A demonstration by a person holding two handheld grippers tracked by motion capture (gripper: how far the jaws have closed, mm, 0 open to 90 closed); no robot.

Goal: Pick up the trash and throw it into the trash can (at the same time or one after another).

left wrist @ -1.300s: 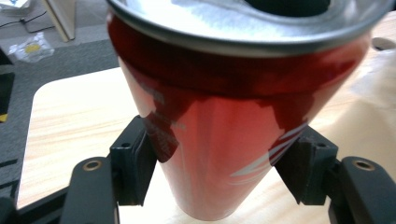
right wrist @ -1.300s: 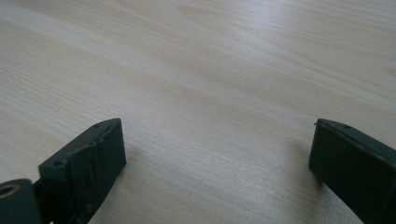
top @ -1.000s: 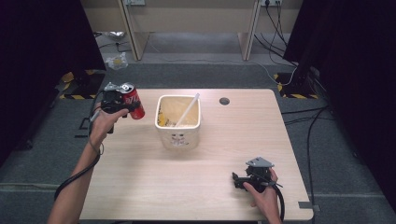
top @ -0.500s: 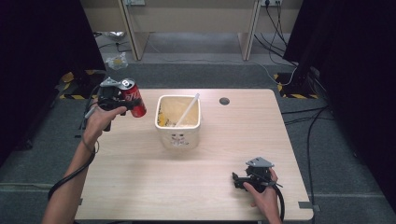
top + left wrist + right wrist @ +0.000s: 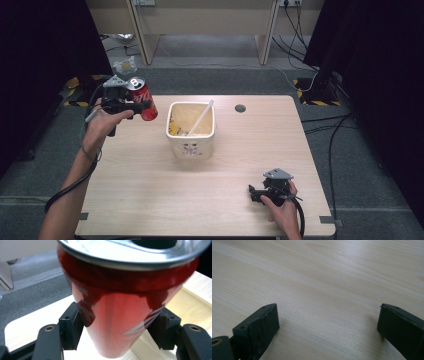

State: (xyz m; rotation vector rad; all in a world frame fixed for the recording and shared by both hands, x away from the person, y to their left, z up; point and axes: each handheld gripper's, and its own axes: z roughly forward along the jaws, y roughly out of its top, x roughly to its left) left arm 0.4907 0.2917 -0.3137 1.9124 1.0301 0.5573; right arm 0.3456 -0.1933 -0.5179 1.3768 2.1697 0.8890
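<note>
Now the red can [image 5: 120,310] sits clamped inside the left claw [image 5: 117,327].

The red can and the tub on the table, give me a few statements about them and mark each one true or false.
1. The left gripper is shut on the red can. True.
2. The can stands on the table. False: it is held in the air, tilted, at the table's left edge.
3. A white stick leans inside the tub. True.
4. The right gripper holds the tub. False: its fingers are open with nothing between them, low over bare wood near the front right.
5. The can's top is sealed. False: the opening in its top shows in the left gripper view.
</note>
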